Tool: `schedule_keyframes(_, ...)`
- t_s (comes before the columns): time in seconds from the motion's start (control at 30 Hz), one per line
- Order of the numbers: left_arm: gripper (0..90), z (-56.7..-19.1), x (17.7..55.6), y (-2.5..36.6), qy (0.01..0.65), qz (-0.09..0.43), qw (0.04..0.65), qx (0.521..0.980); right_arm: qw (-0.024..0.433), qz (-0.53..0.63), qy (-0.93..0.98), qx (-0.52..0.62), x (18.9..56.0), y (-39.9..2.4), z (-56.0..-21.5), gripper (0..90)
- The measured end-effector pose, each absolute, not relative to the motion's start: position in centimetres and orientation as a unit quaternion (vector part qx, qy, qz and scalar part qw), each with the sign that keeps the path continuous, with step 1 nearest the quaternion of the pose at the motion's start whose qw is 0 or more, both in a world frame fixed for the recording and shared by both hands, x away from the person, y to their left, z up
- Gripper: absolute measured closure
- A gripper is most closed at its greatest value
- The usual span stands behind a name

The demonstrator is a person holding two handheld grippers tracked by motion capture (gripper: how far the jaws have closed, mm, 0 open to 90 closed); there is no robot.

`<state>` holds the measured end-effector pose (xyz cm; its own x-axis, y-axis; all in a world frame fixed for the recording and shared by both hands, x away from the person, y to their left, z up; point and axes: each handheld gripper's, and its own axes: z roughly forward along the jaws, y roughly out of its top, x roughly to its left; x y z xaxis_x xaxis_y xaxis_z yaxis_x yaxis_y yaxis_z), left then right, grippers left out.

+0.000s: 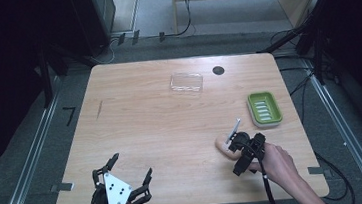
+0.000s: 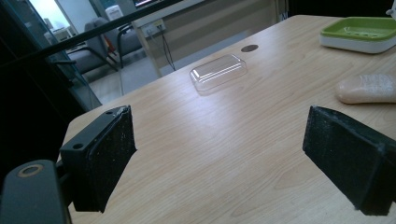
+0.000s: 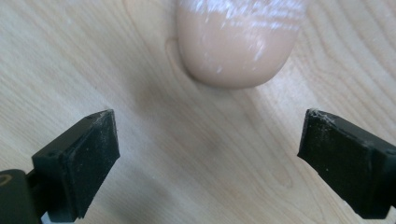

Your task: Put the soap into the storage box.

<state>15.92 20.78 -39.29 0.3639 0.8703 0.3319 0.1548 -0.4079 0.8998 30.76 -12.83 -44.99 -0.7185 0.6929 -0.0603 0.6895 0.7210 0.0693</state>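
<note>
**A:** Where is the soap (image 3: 239, 42)?

**B:** It lies on the bench (image 1: 162, 134), near the right front corner. It is a pale, peach-colored bar.

**A:** Which claw is closer to it?

**B:** The right claw (image 3: 208, 161) by far. From its own camera, the soap sits just ahead of the two black jaws, and its rounded end points back at the gap between them. The bar seems to run straight away from the claw, so I think the jaws would close across its narrow sides.

**A:** Is the right claw holding anything?

**B:** No. Its jaws are spread wide, with bare wood between them. The soap is not between them yet.

**A:** And the left claw (image 2: 219, 163)?

**B:** It is wide open too, and holds nothing. It is at the left front of the bench, well apart from the soap.

**A:** What else is there?

**B:** A green soap dish (image 1: 264, 108) sits just beyond the soap. A clear lid (image 1: 186, 83) lies farther back.
</note>
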Motion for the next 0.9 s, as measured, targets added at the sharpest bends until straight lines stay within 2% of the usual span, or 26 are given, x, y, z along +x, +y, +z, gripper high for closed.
schedule_keyframes(0.9, 9.9, -39.3, 16.0, 20.7, 0.357, 0.435, 0.412, 0.717, 0.029, 0.04, 0.926, 0.374, 34.2, -9.5, -45.6, 5.0)
